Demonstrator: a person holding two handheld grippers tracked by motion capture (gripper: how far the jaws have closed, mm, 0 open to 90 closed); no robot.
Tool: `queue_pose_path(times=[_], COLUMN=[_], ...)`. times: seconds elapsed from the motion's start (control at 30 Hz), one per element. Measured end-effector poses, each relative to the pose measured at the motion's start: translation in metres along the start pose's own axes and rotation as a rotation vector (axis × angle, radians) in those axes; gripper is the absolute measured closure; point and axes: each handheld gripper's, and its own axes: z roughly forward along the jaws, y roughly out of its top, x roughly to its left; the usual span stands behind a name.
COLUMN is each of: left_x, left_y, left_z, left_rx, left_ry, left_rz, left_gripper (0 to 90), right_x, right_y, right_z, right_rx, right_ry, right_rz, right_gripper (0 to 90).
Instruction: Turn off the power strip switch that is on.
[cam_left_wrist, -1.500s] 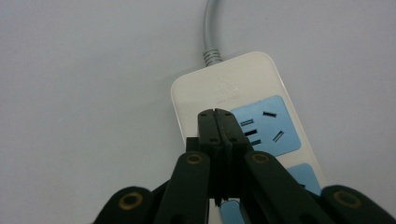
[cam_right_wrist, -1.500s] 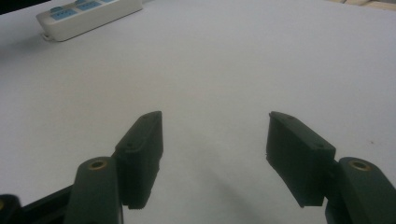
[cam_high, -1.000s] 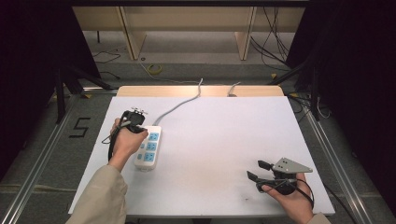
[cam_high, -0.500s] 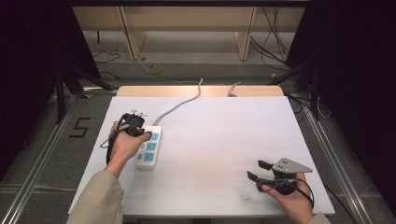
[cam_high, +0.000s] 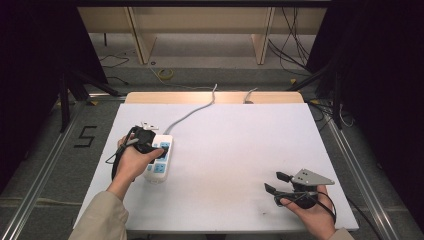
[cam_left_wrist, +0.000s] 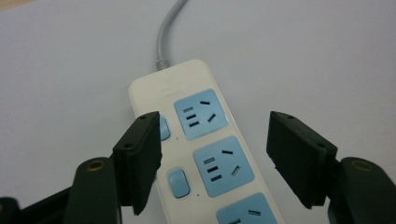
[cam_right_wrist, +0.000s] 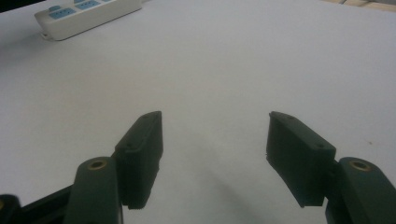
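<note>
The right gripper (cam_high: 274, 183) rests low at the near right of the white table (cam_high: 240, 150), jaws spread wide — nothing between them. Farther left, the left gripper (cam_left_wrist: 212, 154) hovers with parted jaws over the white power strip with blue sockets (cam_left_wrist: 205, 154) — its grey cord (cam_high: 192, 112) runs to the far edge.

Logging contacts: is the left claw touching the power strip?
Cannot tell. In the left gripper view the open left claw straddles the power strip, but no gap or contact shows plainly.

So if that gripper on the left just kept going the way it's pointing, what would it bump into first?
Most likely the white power strip with blue sockets: the open left gripper points down at it, jaws straddling its body. How far above it the gripper is remains unclear.
</note>
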Motion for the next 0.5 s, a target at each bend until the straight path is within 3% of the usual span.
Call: queue_pose_path(times=[0.17, 0.5], left_x=[-0.004, -0.015], left_y=[-0.005, -0.016], left_z=[-0.004, -0.013], left_rx=[-0.009, -0.057], left_ry=[-0.002, -0.044], left_rz=[0.016, 0.069], left_gripper=[32.0, 28.0], right_x=[0.0, 0.0], right_y=[0.0, 0.0], right_z=[0.0, 0.0], right_rx=[0.0, -0.002], right_ry=[0.0, 0.004], right_rz=[0.0, -0.003], right_gripper=[37.3, 37.2])
